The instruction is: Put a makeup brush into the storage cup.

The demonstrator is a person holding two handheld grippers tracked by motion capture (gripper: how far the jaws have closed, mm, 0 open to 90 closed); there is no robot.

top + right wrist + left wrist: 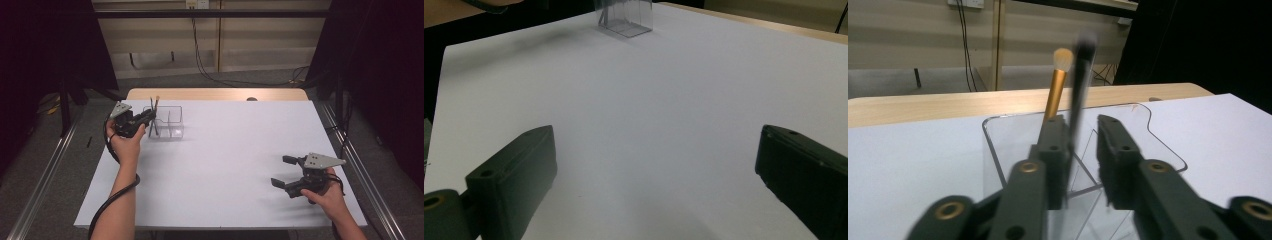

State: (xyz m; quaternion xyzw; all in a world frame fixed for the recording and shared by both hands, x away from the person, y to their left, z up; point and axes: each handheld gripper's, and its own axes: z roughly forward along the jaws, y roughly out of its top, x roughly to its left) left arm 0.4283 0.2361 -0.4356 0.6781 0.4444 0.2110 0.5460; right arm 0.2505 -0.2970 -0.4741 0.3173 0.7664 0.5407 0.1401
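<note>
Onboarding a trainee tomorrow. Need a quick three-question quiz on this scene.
1. How many brushes rise from the clear organizer? A one, B two, C four.
2. True or false: the right claw holds a brush.
3. Fill in: the lighter brush beside the black brush has a ____ handle.
Key: 1 B. 2 false, its jaws stand wide open with nothing between them. 3 gold.

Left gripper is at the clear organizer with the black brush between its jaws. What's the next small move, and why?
Probably draw the left gripper straight back from the clear organizer. Its jaws stand apart, the black brush already stands in the compartment beside the gold-handled brush, and a gap shows beside it. Pulling straight back should avoid tipping either brush.
</note>
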